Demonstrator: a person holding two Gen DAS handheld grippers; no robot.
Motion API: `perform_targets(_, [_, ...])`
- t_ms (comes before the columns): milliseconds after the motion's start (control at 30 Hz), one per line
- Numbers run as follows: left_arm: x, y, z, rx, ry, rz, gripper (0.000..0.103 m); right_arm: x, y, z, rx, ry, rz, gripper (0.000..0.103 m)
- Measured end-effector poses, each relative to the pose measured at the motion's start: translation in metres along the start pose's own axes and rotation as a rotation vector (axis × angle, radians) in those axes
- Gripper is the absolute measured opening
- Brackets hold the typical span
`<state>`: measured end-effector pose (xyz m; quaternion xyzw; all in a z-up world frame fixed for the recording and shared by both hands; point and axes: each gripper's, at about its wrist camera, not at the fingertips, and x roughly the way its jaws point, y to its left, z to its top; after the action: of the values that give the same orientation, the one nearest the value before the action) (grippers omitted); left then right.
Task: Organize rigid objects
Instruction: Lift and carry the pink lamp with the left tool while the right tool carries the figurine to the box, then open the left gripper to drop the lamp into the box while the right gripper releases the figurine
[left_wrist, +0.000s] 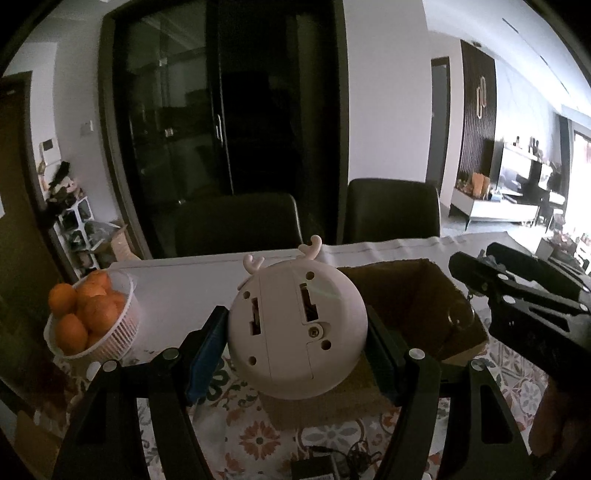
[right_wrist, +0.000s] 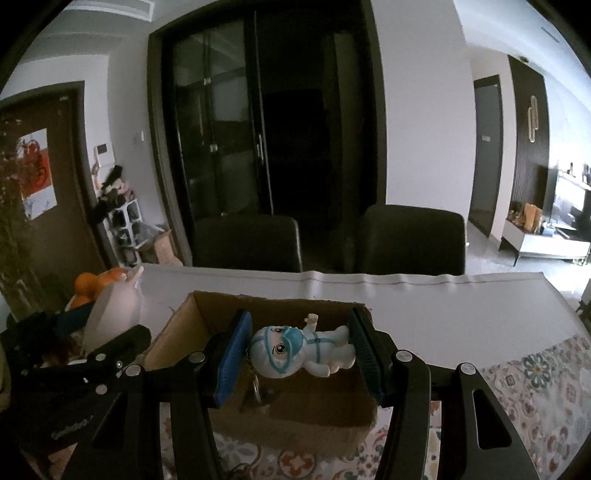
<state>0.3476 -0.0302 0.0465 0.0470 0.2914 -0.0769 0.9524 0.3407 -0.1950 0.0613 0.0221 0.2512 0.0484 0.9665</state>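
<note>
My left gripper (left_wrist: 297, 334) is shut on a round white deer-antler gadget (left_wrist: 295, 328), its underside facing the camera, held above the table beside an open cardboard box (left_wrist: 417, 295). My right gripper (right_wrist: 299, 354) is shut on a small white and blue figurine in a protective suit and mask (right_wrist: 295, 349), held sideways over the open cardboard box (right_wrist: 192, 332). A key ring hangs below the figurine. The white gadget (right_wrist: 114, 314) and left gripper show at the left of the right wrist view. The right gripper (left_wrist: 517, 291) shows at the right of the left wrist view.
A white basket of oranges (left_wrist: 92, 325) stands on the table at the left. A black adapter with cable (left_wrist: 325, 465) lies near the front edge. The table has a patterned cloth (right_wrist: 535, 387) and a white runner. Two dark chairs (right_wrist: 410, 240) stand behind it.
</note>
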Motion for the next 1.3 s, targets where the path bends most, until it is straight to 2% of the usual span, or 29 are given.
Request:
perform_targets(467, [0.053,-0.011,0.001,0.032,0.151,-0.032,0.07,0.043,-0.009,-0.006,0.013,0.115,0.014,0.056])
perform_targets(600, [0.054,-0.015,0.0,0.046,0.137,-0.013,0.075,0.05,-0.01,-0.011,0.017,0.144,0.02,0.056])
perform_targets(700, [0.052,-0.013,0.0,0.043,0.137,-0.01,0.075,0.05,-0.012,-0.014,0.036,0.152,0.017,0.065])
perform_targets(867, [0.042,-0.009,-0.005,0.029,0.123,-0.006,0.075,0.043,-0.011,-0.015,0.037,0.148,-0.002,0.068])
perform_targets(1033, [0.025,-0.006,-0.008,0.01,0.097,-0.011,0.081,0.025,-0.006,-0.016,0.027,0.111,-0.02,0.076])
perform_targets(1133, [0.012,-0.003,-0.01,-0.007,0.078,-0.009,0.088,0.012,-0.003,-0.016,0.021,0.085,-0.035,0.079])
perform_targets(1300, [-0.009,-0.004,-0.015,-0.01,0.046,0.013,0.094,-0.008,0.0,-0.019,0.015,0.06,-0.05,0.082])
